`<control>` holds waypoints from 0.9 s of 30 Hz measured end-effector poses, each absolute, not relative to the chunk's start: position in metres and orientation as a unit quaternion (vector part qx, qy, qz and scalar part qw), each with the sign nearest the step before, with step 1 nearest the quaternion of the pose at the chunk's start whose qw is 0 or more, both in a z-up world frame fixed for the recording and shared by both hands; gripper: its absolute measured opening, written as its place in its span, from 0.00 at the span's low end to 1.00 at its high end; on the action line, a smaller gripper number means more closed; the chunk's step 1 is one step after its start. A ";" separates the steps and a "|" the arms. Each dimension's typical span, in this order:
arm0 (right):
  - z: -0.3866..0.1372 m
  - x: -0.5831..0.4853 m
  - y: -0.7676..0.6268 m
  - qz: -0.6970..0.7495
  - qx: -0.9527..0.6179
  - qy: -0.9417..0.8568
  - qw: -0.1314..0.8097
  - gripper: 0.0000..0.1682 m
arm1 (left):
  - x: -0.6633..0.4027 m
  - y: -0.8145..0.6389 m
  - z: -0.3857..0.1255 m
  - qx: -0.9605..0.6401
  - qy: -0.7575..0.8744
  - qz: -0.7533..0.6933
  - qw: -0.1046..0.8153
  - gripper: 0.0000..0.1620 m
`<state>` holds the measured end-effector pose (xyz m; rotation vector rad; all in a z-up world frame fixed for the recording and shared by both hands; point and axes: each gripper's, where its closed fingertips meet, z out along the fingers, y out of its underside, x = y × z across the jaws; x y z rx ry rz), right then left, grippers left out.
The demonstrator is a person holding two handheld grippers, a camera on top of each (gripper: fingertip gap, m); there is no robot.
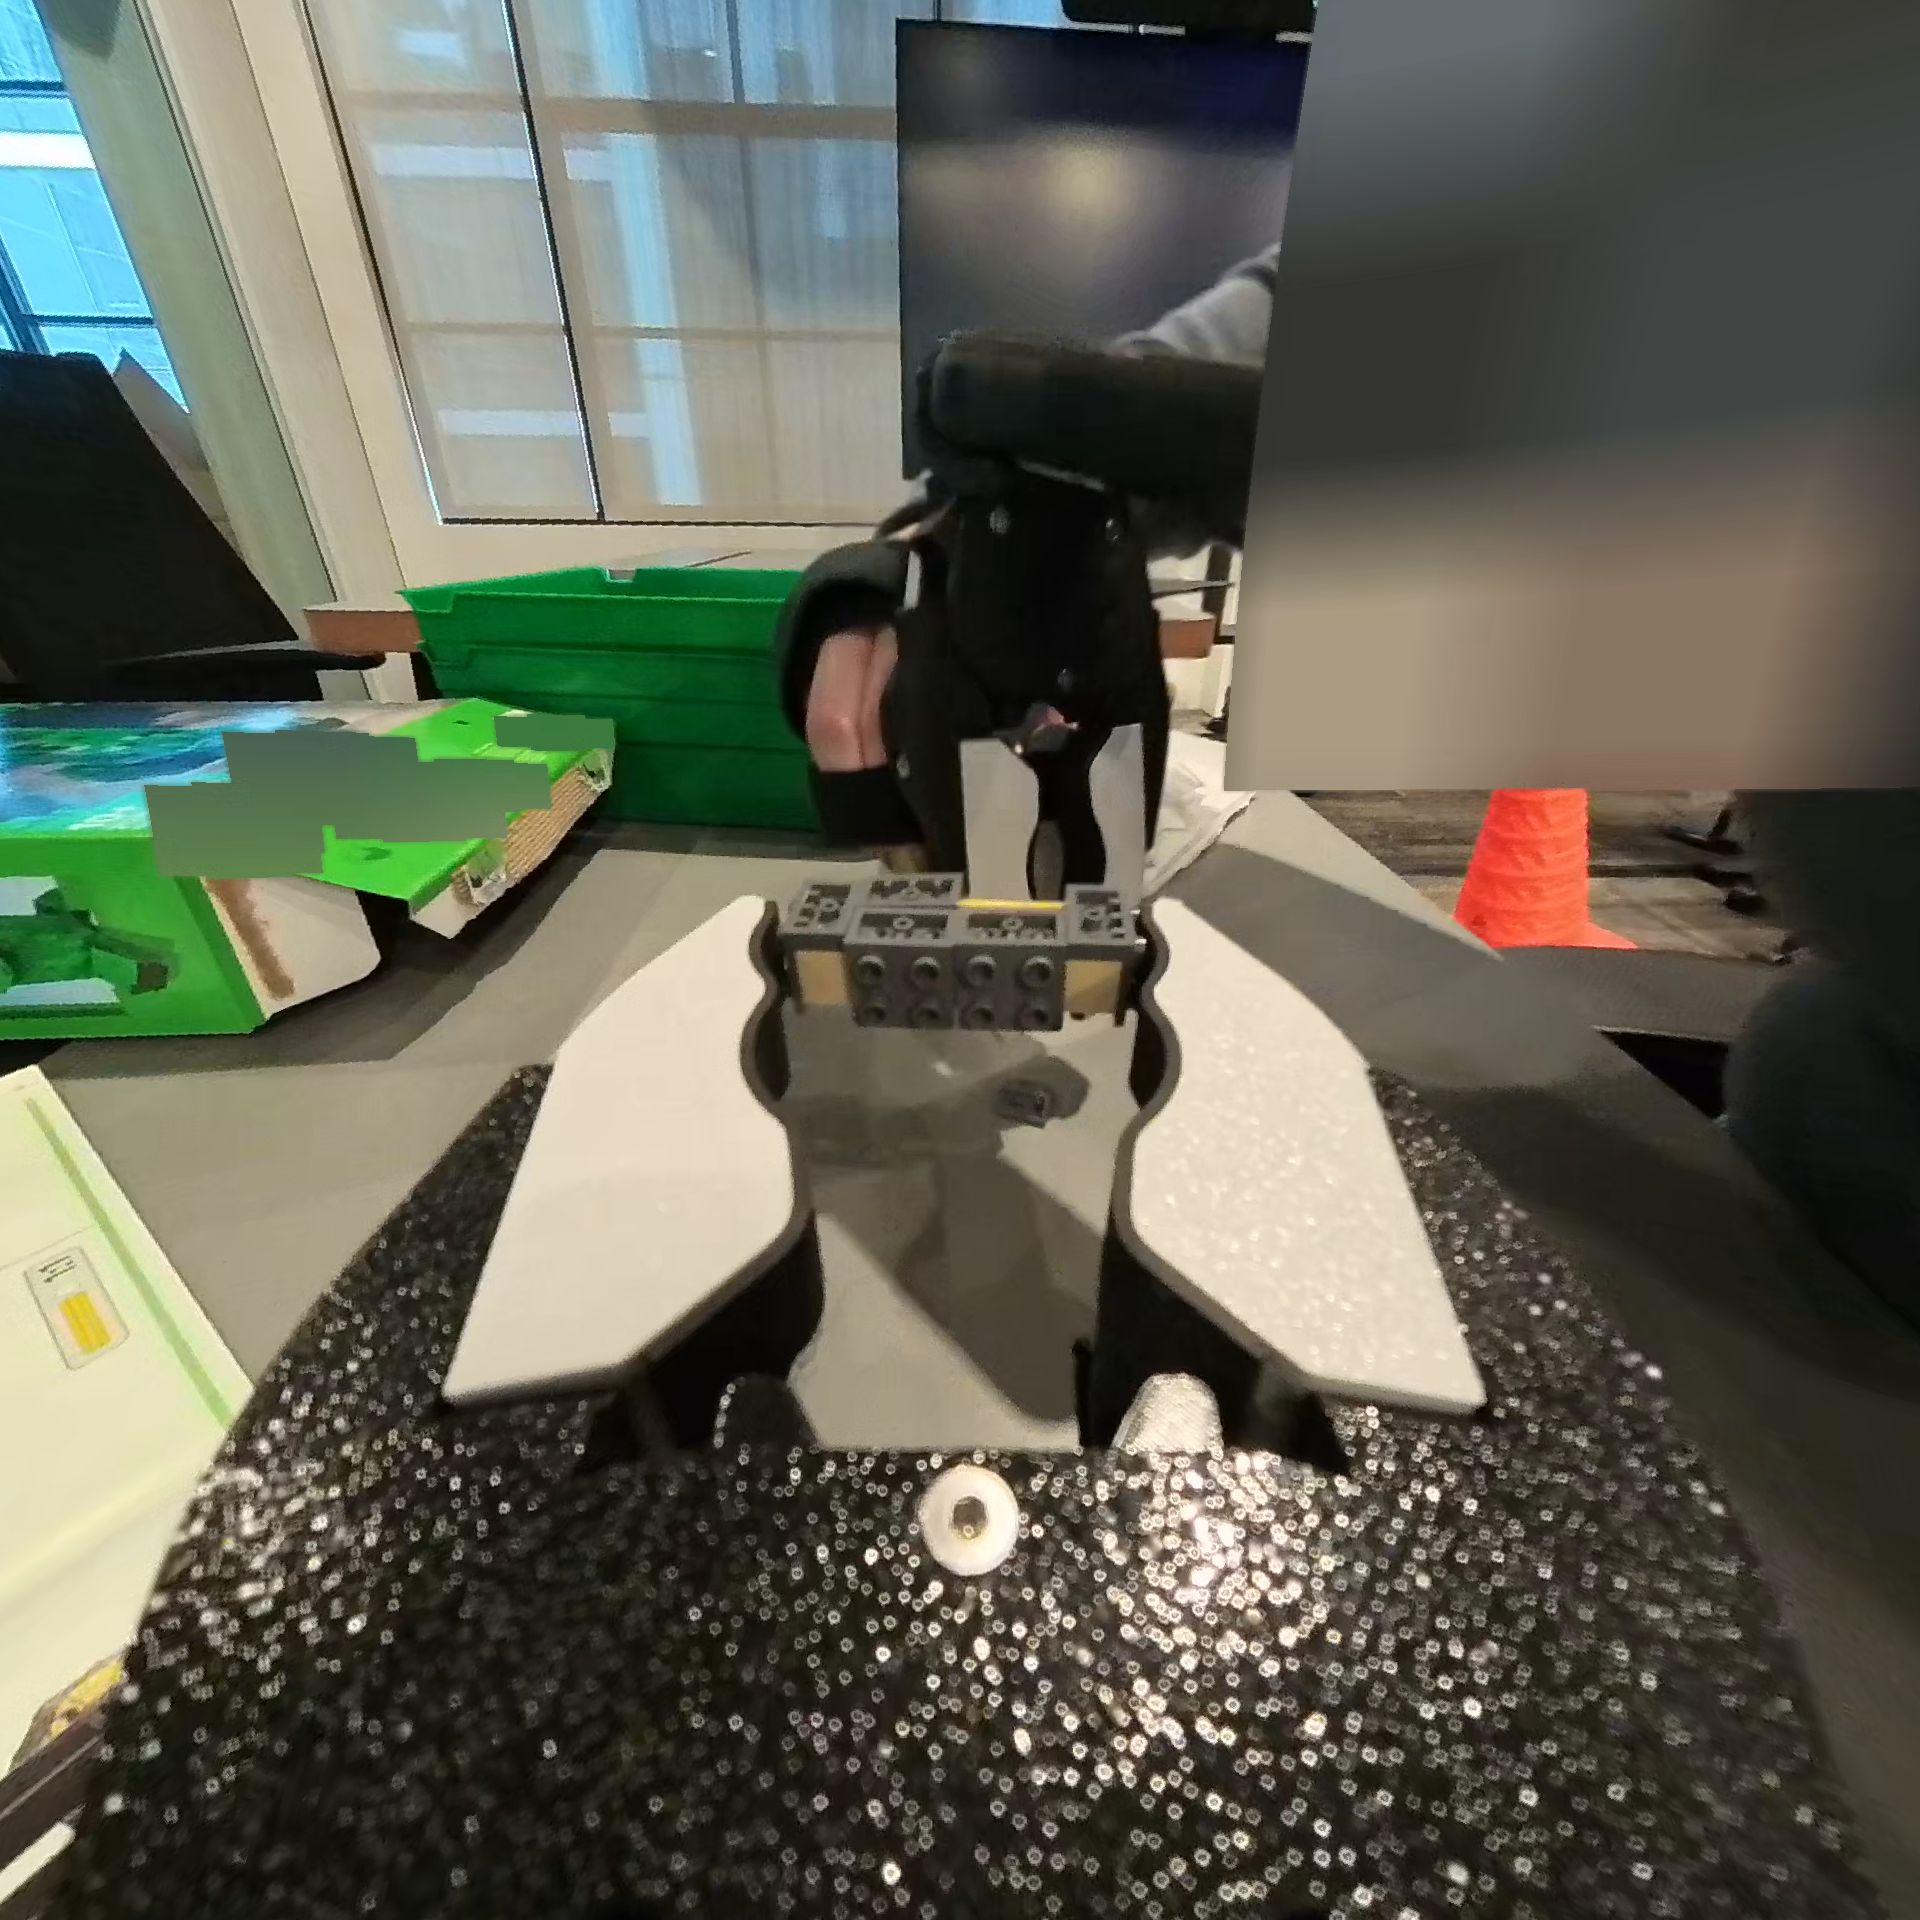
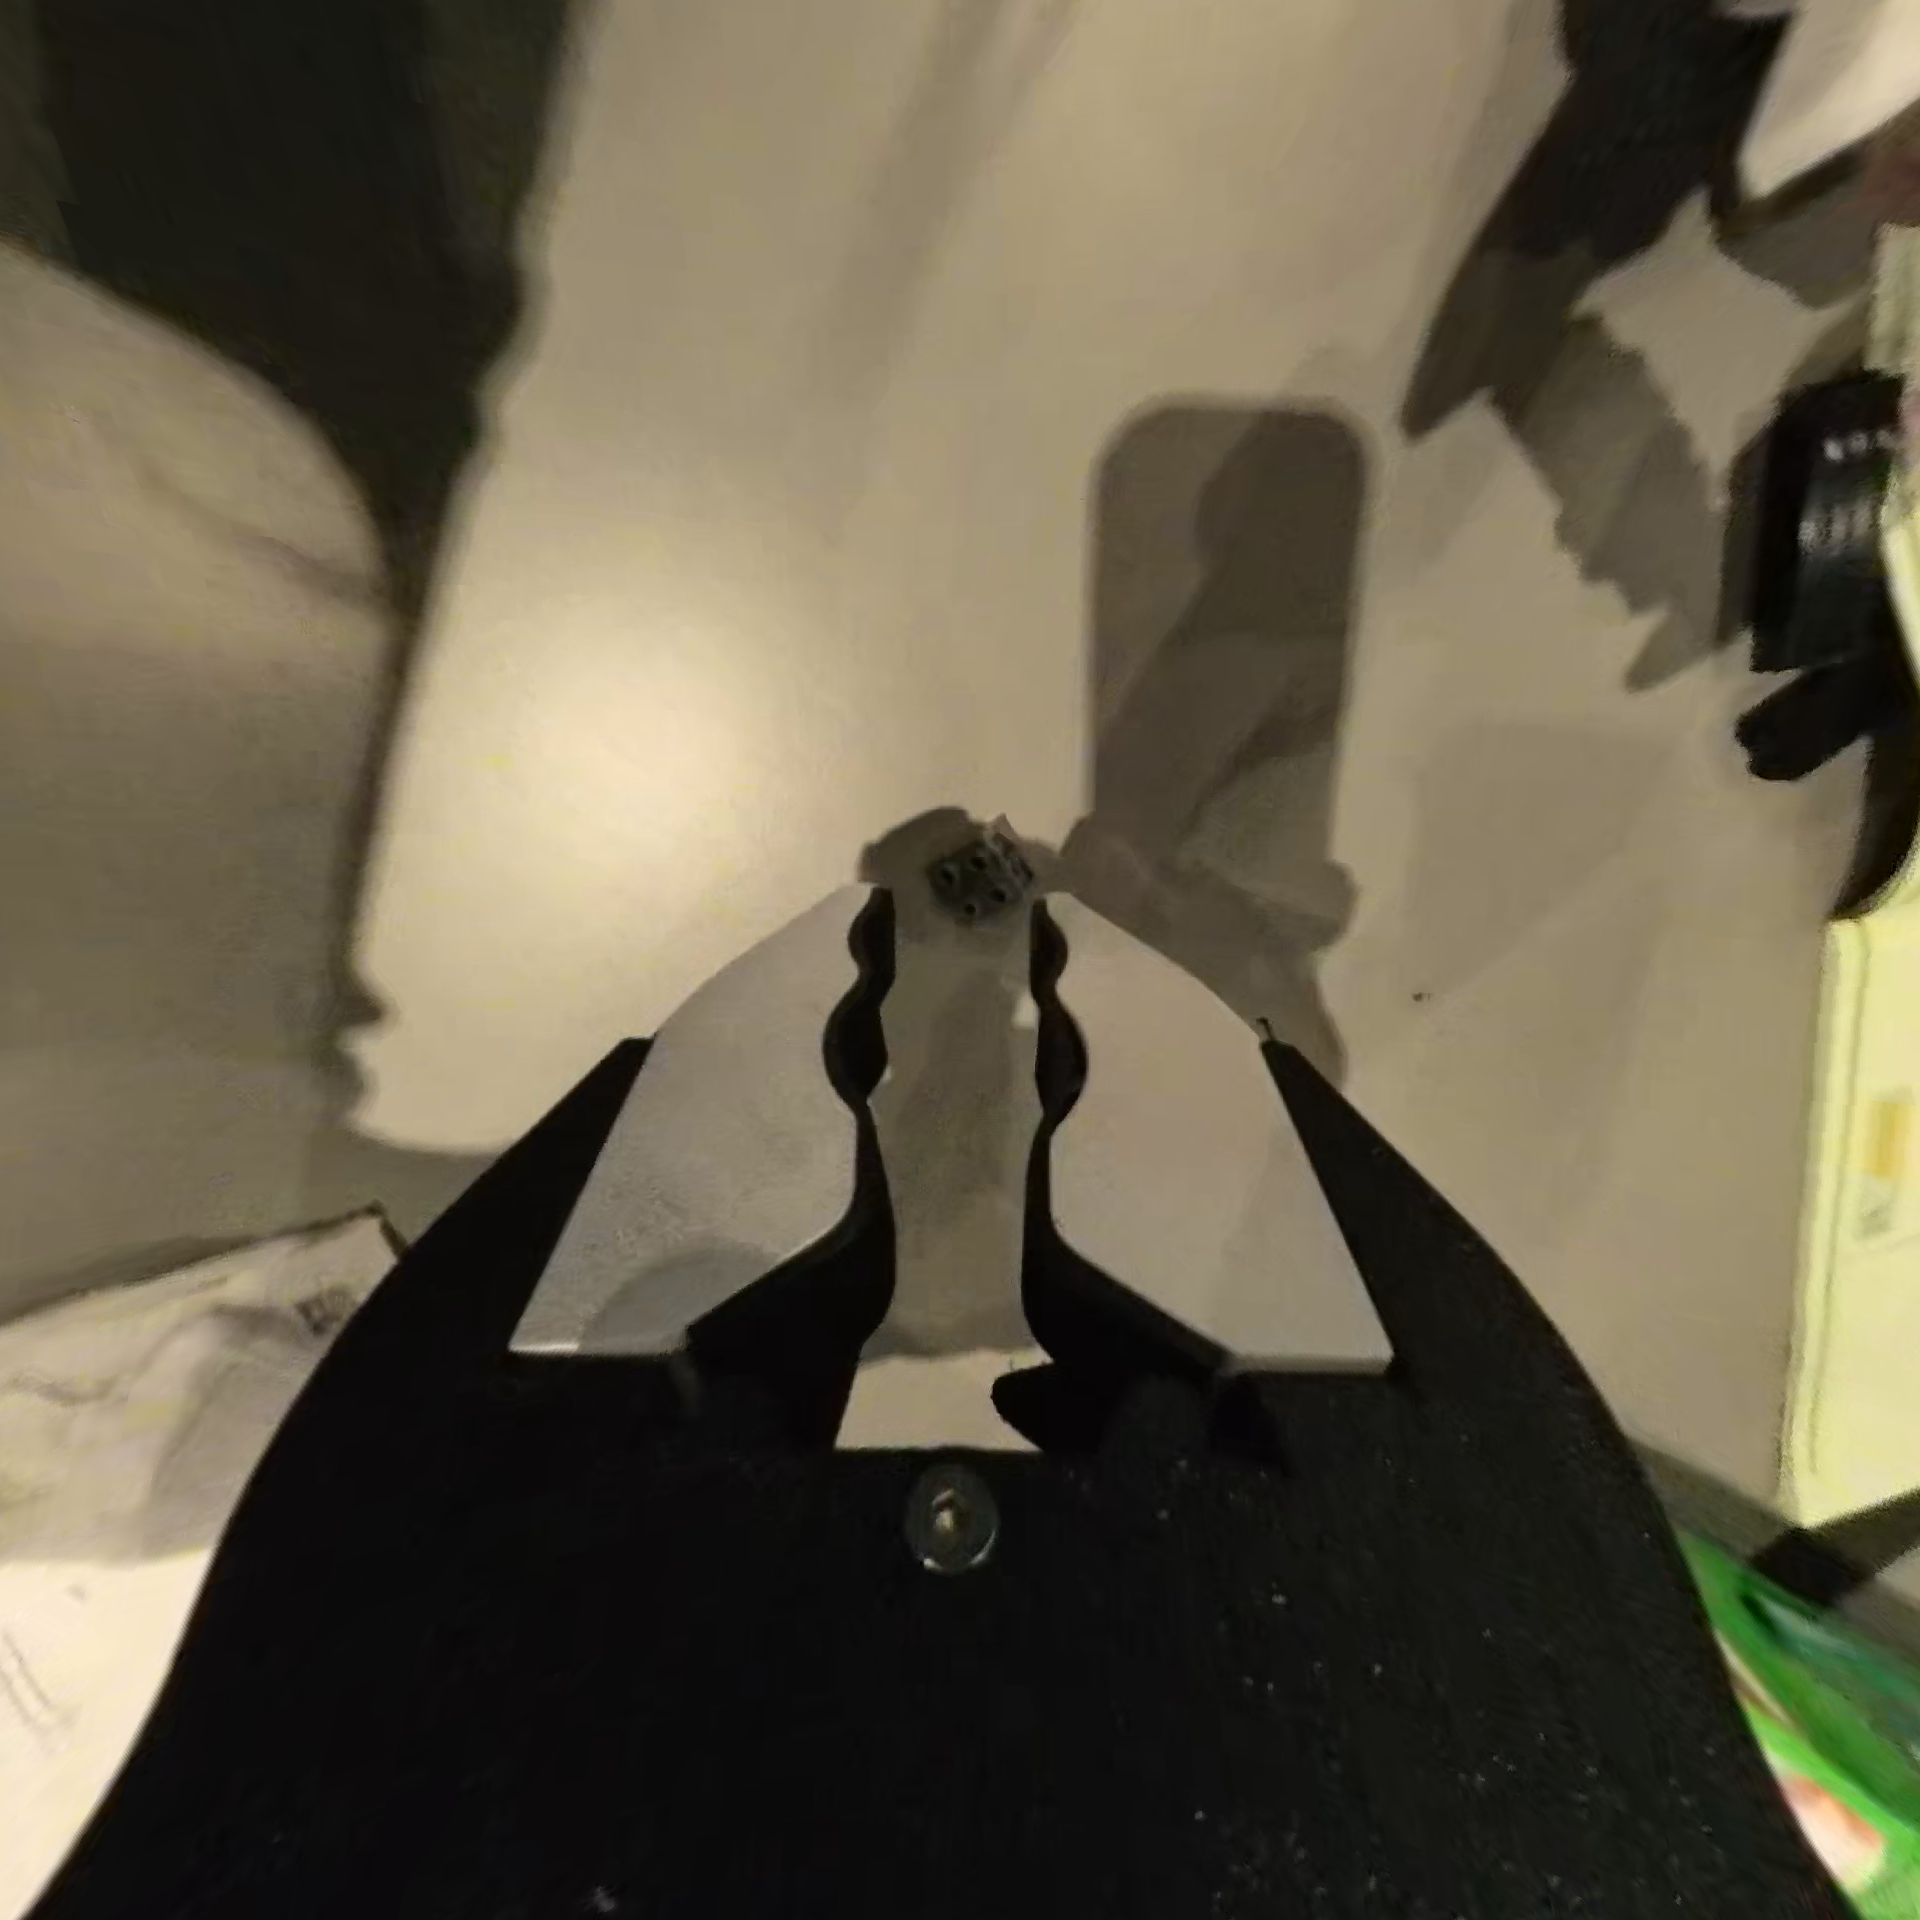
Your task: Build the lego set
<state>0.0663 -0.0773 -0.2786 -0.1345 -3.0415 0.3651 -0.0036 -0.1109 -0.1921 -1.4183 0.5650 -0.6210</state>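
Your left gripper point(image 1: 956, 961) pinches a dark grey lego assembly point(image 1: 956, 961) between its fingertips, held above the grey table point(image 1: 312, 1143). Your right gripper point(image 2: 961, 914) hangs with jaws spread over a small grey brick point(image 2: 977, 881) lying on the table.

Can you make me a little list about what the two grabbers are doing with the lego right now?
left grabber: shut on the grey lego block, held up above the grey table
block colours: dark grey, a yellow strip on top, tan ends
right grabber: open, pointing down at a small lego piece on the table, not touching it
small piece: dark grey with studs
nearby: green lego box, stacked green trays, orange cone
picture quality: right view is blurry
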 end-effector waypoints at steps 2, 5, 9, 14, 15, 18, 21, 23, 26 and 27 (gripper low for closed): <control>-0.281 0.068 -0.076 0.115 -0.023 -0.993 0.017 0.14 | -0.005 -0.111 -0.191 -0.630 0.247 -0.282 0.680 0.39; -0.284 0.067 -0.075 0.109 0.007 -0.994 0.004 0.14 | -0.004 -0.111 -0.191 -0.629 0.243 -0.293 0.678 0.39; -0.287 0.065 -0.076 0.103 0.032 -0.994 -0.012 0.14 | -0.003 -0.111 -0.193 -0.630 0.244 -0.296 0.675 0.39; -0.290 0.063 -0.080 0.097 0.063 -0.993 -0.021 0.12 | -0.003 -0.111 -0.193 -0.631 0.245 -0.298 0.673 0.39; -0.291 0.062 -0.080 0.092 0.070 -0.993 -0.019 0.12 | -0.003 -0.111 -0.193 -0.631 0.245 -0.298 0.673 0.39; -0.294 0.062 -0.079 0.077 0.083 -0.993 -0.027 0.11 | -0.003 -0.111 -0.193 -0.631 0.245 -0.299 0.672 0.39; -0.296 0.063 -0.080 0.075 0.086 -0.993 -0.035 0.10 | -0.002 -0.111 -0.193 -0.631 0.246 -0.299 0.671 0.39; -0.299 0.063 -0.079 0.071 0.089 -0.993 -0.034 0.09 | -0.002 -0.111 -0.194 -0.632 0.247 -0.300 0.670 0.39; -0.301 0.064 -0.080 0.072 0.086 -0.993 -0.036 0.08 | -0.002 -0.111 -0.195 -0.633 0.248 -0.300 0.669 0.39; -0.301 0.064 -0.079 0.072 0.082 -0.993 -0.039 0.08 | -0.002 -0.111 -0.195 -0.633 0.248 -0.300 0.669 0.39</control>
